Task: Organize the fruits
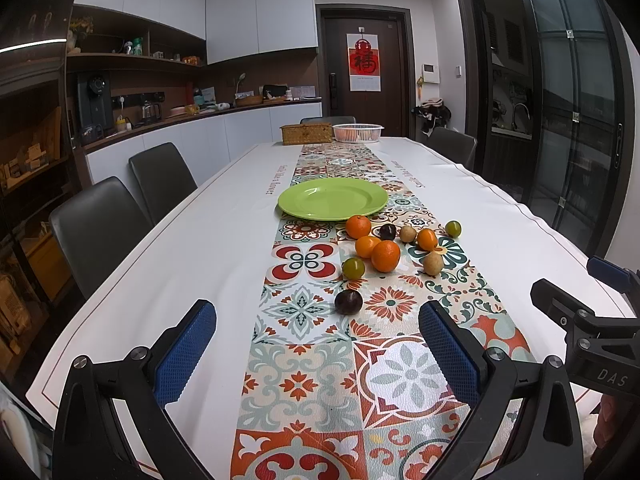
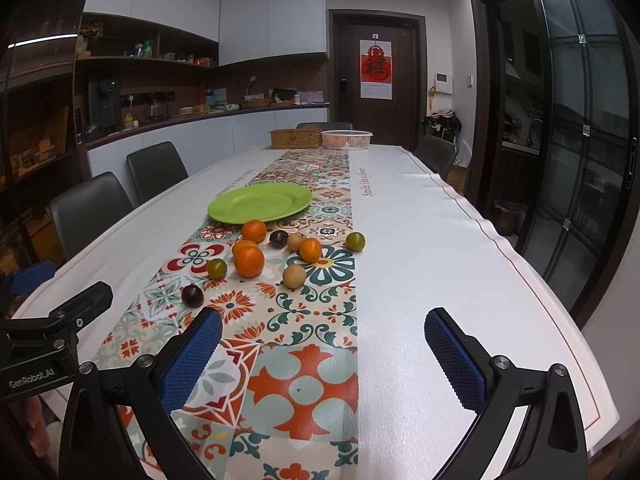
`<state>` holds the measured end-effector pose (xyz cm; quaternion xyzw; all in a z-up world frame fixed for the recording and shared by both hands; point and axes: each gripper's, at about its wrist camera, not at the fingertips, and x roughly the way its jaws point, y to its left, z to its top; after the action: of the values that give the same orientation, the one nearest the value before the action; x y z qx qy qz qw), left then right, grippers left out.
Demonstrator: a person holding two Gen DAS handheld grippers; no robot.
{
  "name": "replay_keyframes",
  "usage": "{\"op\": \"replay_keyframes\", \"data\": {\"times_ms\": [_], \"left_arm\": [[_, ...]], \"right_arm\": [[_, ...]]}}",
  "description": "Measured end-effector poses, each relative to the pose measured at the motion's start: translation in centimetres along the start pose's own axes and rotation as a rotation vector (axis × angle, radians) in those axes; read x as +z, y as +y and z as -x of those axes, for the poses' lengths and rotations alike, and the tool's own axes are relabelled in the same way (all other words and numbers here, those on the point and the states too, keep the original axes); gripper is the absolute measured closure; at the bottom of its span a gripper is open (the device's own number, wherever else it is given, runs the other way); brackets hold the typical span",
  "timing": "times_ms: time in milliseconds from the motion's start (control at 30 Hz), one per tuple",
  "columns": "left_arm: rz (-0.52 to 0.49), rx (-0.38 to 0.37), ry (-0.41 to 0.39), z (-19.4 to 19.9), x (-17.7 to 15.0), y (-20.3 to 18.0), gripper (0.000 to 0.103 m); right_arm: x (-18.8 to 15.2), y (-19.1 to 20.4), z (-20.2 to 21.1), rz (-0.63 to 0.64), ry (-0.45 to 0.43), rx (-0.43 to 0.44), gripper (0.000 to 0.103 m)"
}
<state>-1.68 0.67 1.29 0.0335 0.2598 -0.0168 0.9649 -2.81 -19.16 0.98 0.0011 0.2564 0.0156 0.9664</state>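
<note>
A green plate (image 1: 333, 202) (image 2: 260, 201) lies empty on the patterned table runner. In front of it lies a loose cluster of small fruits: several oranges (image 1: 385, 256) (image 2: 249, 261), two dark plums (image 1: 348, 302) (image 2: 193, 295), two green fruits (image 1: 353, 268) (image 2: 217, 268) and two tan ones (image 1: 433, 264) (image 2: 295, 276). My left gripper (image 1: 316, 344) is open and empty, above the near table, short of the nearest plum. My right gripper (image 2: 322, 350) is open and empty, to the right of the left one, which shows at its left edge.
A long white table (image 1: 208, 248) (image 2: 432, 248) carries the runner. A wicker box (image 1: 306, 134) (image 2: 296, 138) and a white basket (image 1: 358, 133) (image 2: 346, 139) stand at the far end. Dark chairs (image 1: 100, 224) line the left side; more stand at the far end and right.
</note>
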Motion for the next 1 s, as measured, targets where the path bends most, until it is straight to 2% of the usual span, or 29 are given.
{"op": "replay_keyframes", "data": {"times_ms": [1000], "left_arm": [[0.001, -0.001, -0.002, 0.24, 0.01, 0.03, 0.000]], "right_arm": [[0.06, 0.15, 0.46, 0.003, -0.001, 0.000, 0.001]]}}
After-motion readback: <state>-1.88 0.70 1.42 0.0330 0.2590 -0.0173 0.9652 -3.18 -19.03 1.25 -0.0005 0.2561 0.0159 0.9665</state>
